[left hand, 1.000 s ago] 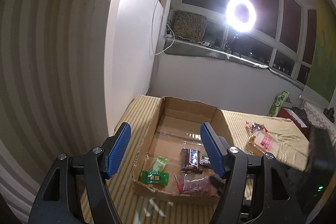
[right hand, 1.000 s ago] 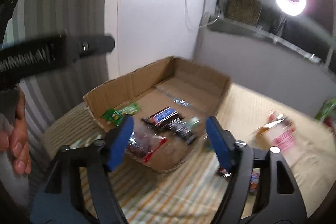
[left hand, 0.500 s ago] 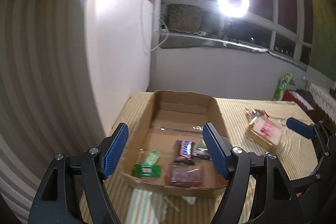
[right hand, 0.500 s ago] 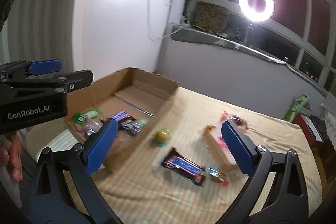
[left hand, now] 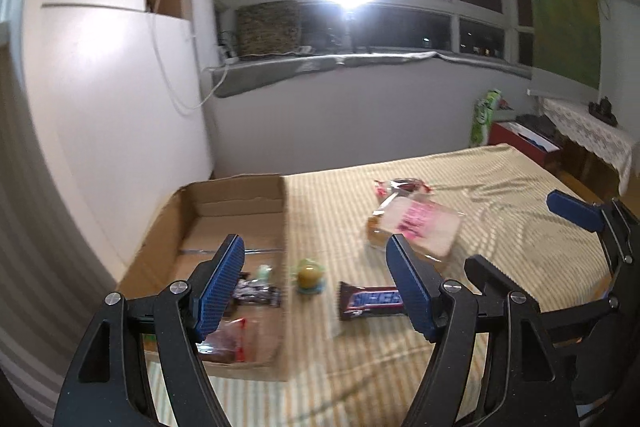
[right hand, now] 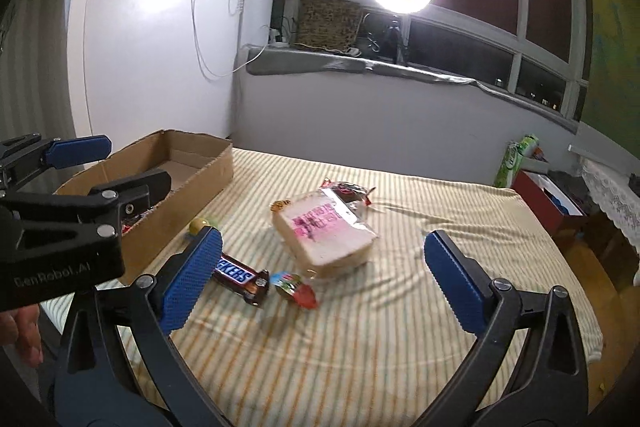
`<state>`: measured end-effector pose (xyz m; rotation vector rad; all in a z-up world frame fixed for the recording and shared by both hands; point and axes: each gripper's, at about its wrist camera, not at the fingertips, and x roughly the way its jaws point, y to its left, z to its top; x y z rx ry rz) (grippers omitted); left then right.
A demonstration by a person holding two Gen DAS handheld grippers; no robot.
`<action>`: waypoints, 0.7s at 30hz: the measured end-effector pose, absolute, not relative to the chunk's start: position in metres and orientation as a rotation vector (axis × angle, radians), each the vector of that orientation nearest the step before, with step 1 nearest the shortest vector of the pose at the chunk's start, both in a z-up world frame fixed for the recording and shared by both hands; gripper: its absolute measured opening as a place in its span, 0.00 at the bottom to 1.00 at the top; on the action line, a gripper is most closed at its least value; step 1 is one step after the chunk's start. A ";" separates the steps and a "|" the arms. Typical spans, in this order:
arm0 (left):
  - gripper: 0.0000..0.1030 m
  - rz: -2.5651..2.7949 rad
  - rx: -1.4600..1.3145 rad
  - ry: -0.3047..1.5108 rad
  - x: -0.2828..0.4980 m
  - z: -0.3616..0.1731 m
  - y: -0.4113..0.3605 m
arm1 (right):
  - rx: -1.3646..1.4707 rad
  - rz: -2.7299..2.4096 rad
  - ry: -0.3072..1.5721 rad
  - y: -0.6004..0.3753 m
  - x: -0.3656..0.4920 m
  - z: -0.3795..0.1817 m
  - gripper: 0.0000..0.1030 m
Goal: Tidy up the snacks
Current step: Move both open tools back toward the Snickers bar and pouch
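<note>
Under both my grippers lies the striped cloth of the tabletop (right hand: 360,347), the largest thing in view. On it, ahead and left of my left gripper (left hand: 316,281), sits the open cardboard box (left hand: 160,227), its right wall running just inside my left pad. At its near end lie a clear packet with red edging (left hand: 236,341), a dark wrapped bar (left hand: 256,294) and, behind that, a small pale green packet, blurred.

The remaining snacks lie on the cloth outside the box. Between the jaws of my right gripper (right hand: 320,275), and beyond them, is the wrapped bread slice with pink print (right hand: 324,235), with a crinkled red-and-silver wrapper (right hand: 348,191) just behind it. Nearer my right-hand left pad lies the Snickers bar (right hand: 240,277), partly hidden by that pad, with a small red-and-green candy (right hand: 296,291) just beside its end. A round yellow-green sweet (left hand: 310,275) rests close to the box wall, between my left jaws.

My left jaws stand moderately apart and hold nothing. My right jaws have just been opening and now stand very wide, gripping nothing.
</note>
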<state>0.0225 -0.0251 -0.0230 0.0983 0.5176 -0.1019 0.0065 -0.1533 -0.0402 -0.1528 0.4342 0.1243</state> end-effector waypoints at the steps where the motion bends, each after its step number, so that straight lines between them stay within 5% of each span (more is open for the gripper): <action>1: 0.71 -0.106 0.103 0.517 0.021 -0.023 -0.028 | -0.152 0.123 0.434 -0.155 0.005 -0.040 1.00; 21: 0.71 -0.185 0.092 0.639 0.021 -0.085 -0.054 | -0.135 0.059 0.646 -0.195 0.012 -0.126 1.00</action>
